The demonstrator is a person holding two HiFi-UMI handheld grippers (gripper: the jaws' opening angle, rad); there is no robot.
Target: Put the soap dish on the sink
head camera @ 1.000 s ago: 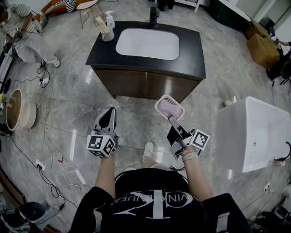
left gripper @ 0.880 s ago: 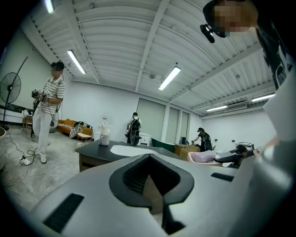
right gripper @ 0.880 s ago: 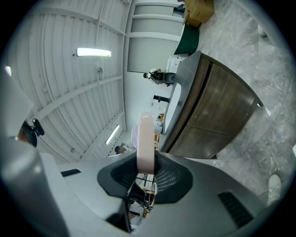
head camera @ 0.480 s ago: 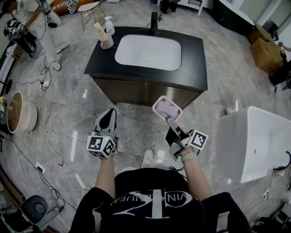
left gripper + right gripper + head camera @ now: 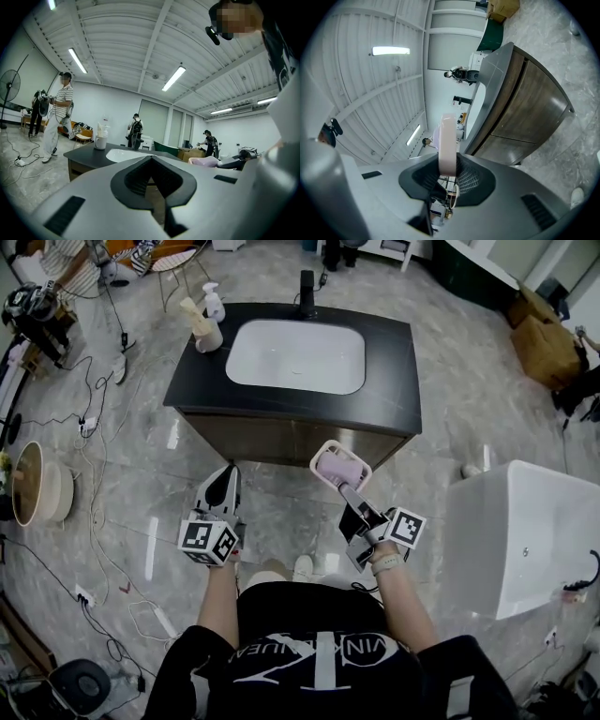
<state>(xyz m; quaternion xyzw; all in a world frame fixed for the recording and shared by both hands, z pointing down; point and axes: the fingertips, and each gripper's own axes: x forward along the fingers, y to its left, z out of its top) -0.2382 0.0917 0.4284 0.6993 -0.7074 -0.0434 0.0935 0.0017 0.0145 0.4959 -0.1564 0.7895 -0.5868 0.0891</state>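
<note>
The job was only partly done. The soap dish (image 5: 340, 468) was off the ground and carried in the air, pinched by my right tongs (image 5: 346, 487) at its near edge, just short of the front of the vanity and not yet over it. What was left, as I judged it, was to bring it over the dark desk (image 5: 394, 381) and set it down beside the white sink (image 5: 295, 355). The right part of the desk looked bare. The far left corner was taken by a pump bottle (image 5: 214, 301) and a cup (image 5: 207, 335), and a black tap (image 5: 307, 292) stood at the far edge.

My left tongs (image 5: 228, 471) were pressed together with nothing between them, held level to the left of the dish and well apart from it.

The dish was a small rounded rectangle, pale lilac-pink with a lighter rim. It lay roughly flat with its hollow upward and stuck out past the right tongs toward the vanity. In the right gripper view it showed edge-on as a thin pink band (image 5: 447, 145) rising between the jaws. I could not tell whether anything lay in the hollow.
</note>
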